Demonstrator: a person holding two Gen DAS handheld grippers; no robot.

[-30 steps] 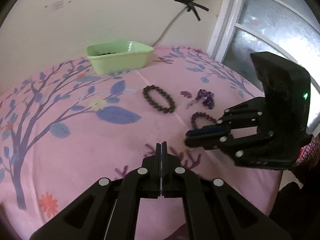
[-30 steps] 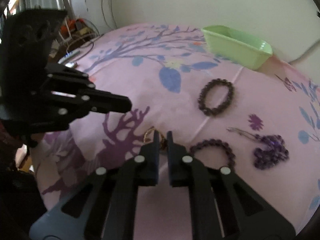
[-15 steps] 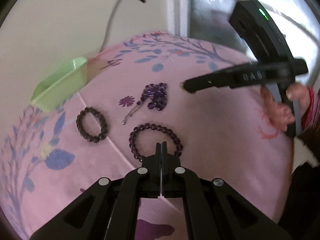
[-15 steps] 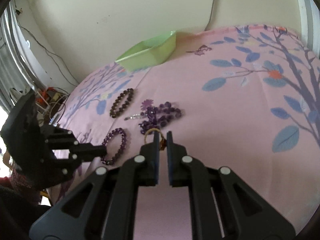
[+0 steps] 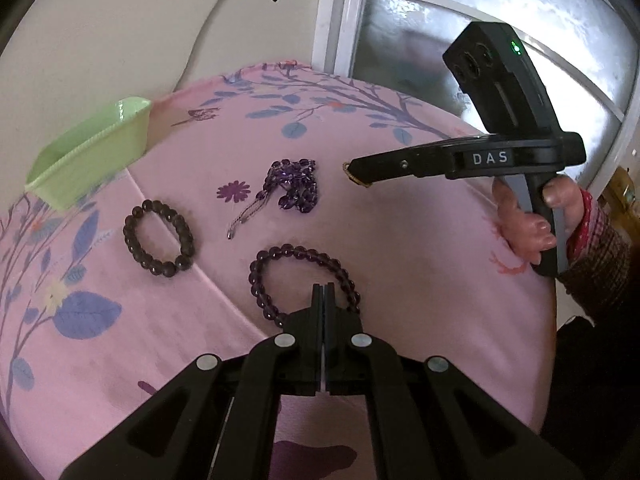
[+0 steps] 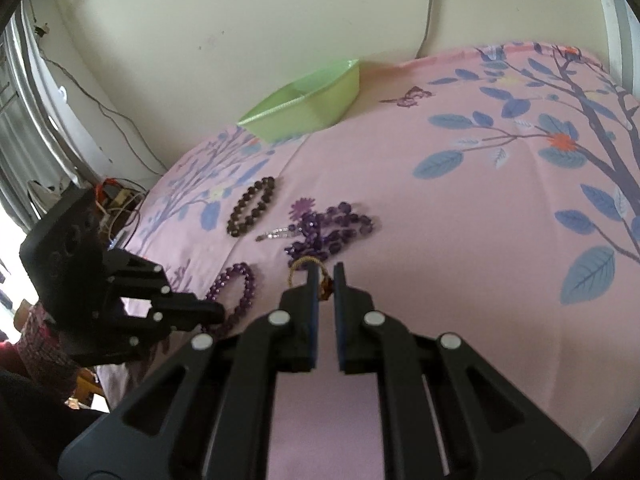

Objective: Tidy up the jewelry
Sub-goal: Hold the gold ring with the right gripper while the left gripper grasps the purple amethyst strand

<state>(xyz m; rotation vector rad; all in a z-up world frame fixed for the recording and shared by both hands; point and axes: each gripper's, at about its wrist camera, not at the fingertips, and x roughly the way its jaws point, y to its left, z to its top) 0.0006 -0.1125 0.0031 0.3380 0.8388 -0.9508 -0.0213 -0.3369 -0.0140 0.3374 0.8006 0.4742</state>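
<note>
My right gripper is shut on a small gold ring and holds it above the pink cloth; it also shows in the left wrist view with the ring at its tip. My left gripper is shut and empty, just over a purple bead bracelet. A dark bead bracelet, a heap of purple beads with a silver chain and a green tray lie on the cloth. The right wrist view shows the tray, both bracelets and the heap.
The pink flowered cloth covers a round-edged table. A wall stands behind the tray and a window at the right. Cables and clutter lie beyond the table's left edge.
My right gripper lifted the gold ring off the cloth and swung toward the purple heap. My left gripper turned right and now hovers over the purple bracelet.
</note>
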